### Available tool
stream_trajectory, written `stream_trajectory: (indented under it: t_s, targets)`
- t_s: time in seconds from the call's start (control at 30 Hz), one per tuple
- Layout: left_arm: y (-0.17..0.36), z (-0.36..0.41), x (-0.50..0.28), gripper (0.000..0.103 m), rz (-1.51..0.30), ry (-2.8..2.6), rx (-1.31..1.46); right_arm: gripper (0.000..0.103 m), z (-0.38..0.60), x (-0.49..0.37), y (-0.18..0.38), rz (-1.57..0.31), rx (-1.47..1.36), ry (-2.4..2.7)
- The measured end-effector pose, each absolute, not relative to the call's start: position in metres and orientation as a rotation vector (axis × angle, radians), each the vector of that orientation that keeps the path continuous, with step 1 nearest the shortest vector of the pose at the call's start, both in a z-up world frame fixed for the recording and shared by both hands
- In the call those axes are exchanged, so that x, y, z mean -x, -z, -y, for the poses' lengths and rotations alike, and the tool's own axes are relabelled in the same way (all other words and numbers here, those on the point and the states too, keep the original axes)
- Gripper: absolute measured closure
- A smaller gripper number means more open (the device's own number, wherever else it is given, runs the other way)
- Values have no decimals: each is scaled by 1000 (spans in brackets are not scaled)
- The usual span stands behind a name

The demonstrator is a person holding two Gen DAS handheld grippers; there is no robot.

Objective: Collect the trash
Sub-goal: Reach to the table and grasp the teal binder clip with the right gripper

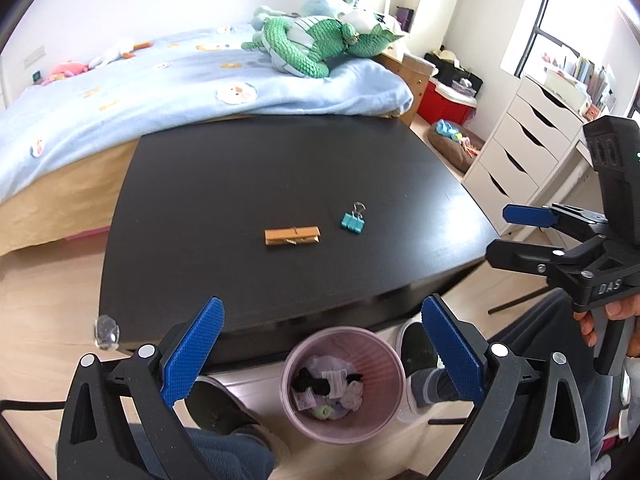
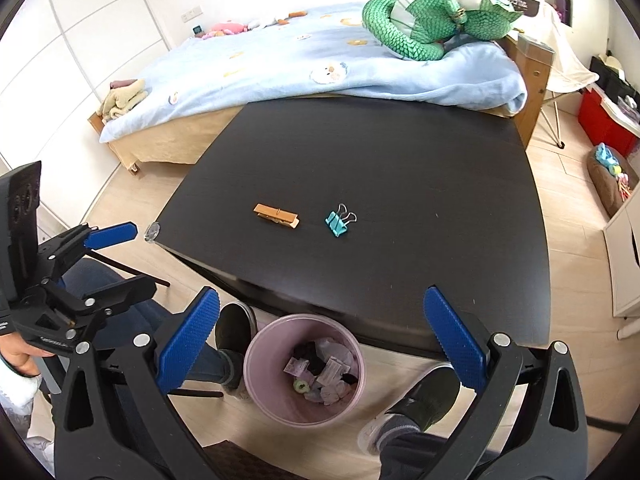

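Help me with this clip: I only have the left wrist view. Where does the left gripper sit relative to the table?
Observer: The right wrist view shows the left gripper open and empty, just off the near-left corner of the black table, over the floor rather than over the tabletop.
Operator: Is anything lying at the bed's left end, beyond my frame?
Observer: Yes, a pile of folded beige cloths sits on that corner of the bed. It looks like laundry rather than trash, though I cannot tell for sure.
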State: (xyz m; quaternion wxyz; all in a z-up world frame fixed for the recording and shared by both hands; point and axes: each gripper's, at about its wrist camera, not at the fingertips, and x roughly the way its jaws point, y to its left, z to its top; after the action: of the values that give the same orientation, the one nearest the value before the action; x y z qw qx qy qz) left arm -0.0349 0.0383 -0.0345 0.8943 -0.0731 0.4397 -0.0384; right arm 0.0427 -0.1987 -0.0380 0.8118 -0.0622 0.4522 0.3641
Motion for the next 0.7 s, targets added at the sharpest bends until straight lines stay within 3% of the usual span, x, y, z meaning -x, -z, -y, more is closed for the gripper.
stream_trajectory:
  t_s: [0.57, 0.7]
  targets:
    - [44, -47, 16, 8, -928, 66, 180, 3, 141, -121, 73, -1051, 213, -892]
    - [48, -49, 13, 8, -938, 65, 185, 23, 133, -135, 86, -1087, 227, -904]
